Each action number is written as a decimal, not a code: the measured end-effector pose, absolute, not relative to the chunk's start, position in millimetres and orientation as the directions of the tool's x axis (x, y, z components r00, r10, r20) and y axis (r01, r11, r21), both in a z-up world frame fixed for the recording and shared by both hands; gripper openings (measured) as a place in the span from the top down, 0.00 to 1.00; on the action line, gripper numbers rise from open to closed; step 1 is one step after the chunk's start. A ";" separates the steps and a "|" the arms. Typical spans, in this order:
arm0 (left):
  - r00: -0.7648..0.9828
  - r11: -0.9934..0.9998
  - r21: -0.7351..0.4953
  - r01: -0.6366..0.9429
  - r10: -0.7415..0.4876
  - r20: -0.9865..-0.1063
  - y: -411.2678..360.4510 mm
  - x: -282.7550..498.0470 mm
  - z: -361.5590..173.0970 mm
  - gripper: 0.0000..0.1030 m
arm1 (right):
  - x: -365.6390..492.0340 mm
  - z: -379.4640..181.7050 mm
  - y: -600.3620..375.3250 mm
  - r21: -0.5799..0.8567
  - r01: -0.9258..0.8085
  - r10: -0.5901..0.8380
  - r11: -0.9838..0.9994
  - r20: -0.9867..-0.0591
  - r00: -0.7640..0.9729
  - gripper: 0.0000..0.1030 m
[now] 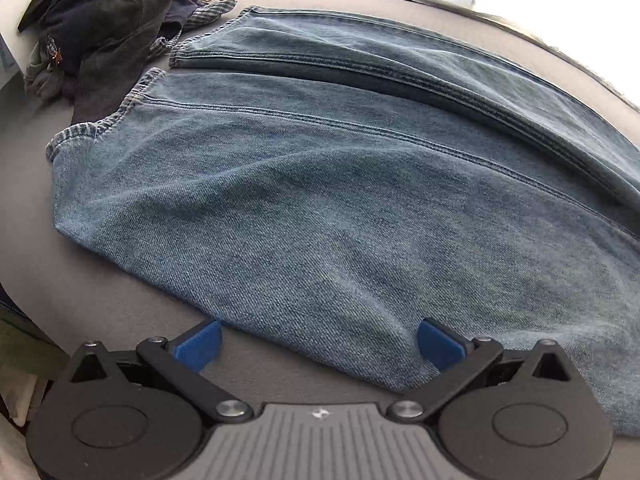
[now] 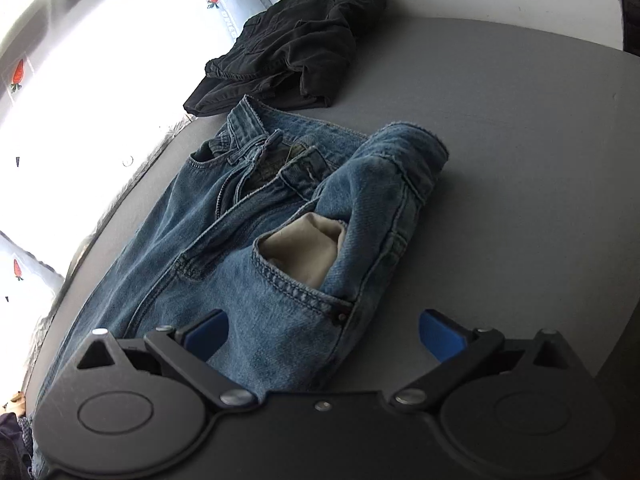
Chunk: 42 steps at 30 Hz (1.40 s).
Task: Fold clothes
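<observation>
A pair of blue jeans (image 1: 320, 200) lies spread on the grey table, both legs running to the upper left with the hems near a clothes pile. My left gripper (image 1: 318, 344) is open, its blue pads straddling the near edge of the lower leg. In the right wrist view the jeans' waist (image 2: 280, 208) shows, fly open, waistband partly folded over and a pale pocket lining (image 2: 304, 248) turned out. My right gripper (image 2: 324, 336) is open just above the hip by the pocket rivet, holding nothing.
A heap of dark unfolded clothes (image 1: 108, 28) sits at the far left by the hems. A folded black garment (image 2: 288, 52) lies beyond the waistband. The grey table (image 2: 520, 160) stretches right of the jeans. A bright curtain with carrot prints (image 2: 80, 100) hangs behind.
</observation>
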<state>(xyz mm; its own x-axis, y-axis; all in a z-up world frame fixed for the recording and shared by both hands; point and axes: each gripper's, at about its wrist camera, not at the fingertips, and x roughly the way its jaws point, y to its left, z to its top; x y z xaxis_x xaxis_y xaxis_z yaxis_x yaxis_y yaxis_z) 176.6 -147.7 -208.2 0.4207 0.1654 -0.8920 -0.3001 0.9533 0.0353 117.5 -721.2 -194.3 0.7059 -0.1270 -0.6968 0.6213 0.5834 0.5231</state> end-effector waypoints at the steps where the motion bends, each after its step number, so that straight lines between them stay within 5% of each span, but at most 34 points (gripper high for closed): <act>1: 0.416 0.949 0.031 -0.315 0.167 -0.894 -146.9 176.2 -208.1 0.00 | 118.0 -195.5 -724.1 0.555 0.607 -0.104 0.568 -0.684 0.722 0.00; 8: 0.434 0.934 0.022 -0.355 0.186 -0.882 -148.9 168.3 -207.8 0.00 | 117.5 -206.1 -739.6 0.746 0.589 -0.017 0.311 -0.615 0.789 0.01; 12: 0.449 0.935 0.011 -0.356 0.181 -0.875 -148.1 166.8 -209.2 0.00 | 114.4 -221.5 -747.1 0.816 0.569 0.064 0.103 -0.577 0.814 0.19; 17: 0.434 0.948 -0.008 -0.319 0.139 -0.890 -144.5 171.6 -206.9 0.00 | 103.2 -238.8 -747.7 0.847 0.522 0.059 -0.103 -0.519 0.853 0.25; 22: 0.448 0.960 -0.085 -0.268 0.046 -0.893 -124.8 165.2 -198.2 0.01 | 99.7 -238.7 -742.6 0.792 0.600 0.042 -0.117 -0.599 0.799 0.79; 30: 0.506 0.850 -0.075 -0.522 0.237 -0.829 -18.9 150.7 -167.8 0.32 | 105.5 -227.7 -722.3 0.738 0.667 -0.070 -0.105 -0.674 0.735 0.80; 37: 0.467 0.790 0.016 -0.613 0.379 -0.799 65.1 170.2 -183.2 0.31 | 104.9 -223.7 -712.3 0.719 0.687 -0.142 -0.102 -0.694 0.706 0.79; 42: 0.492 0.797 -0.055 -0.601 0.315 -0.812 93.3 186.6 -194.6 0.31 | 112.4 -217.6 -703.4 0.689 0.721 -0.196 -0.078 -0.719 0.666 0.78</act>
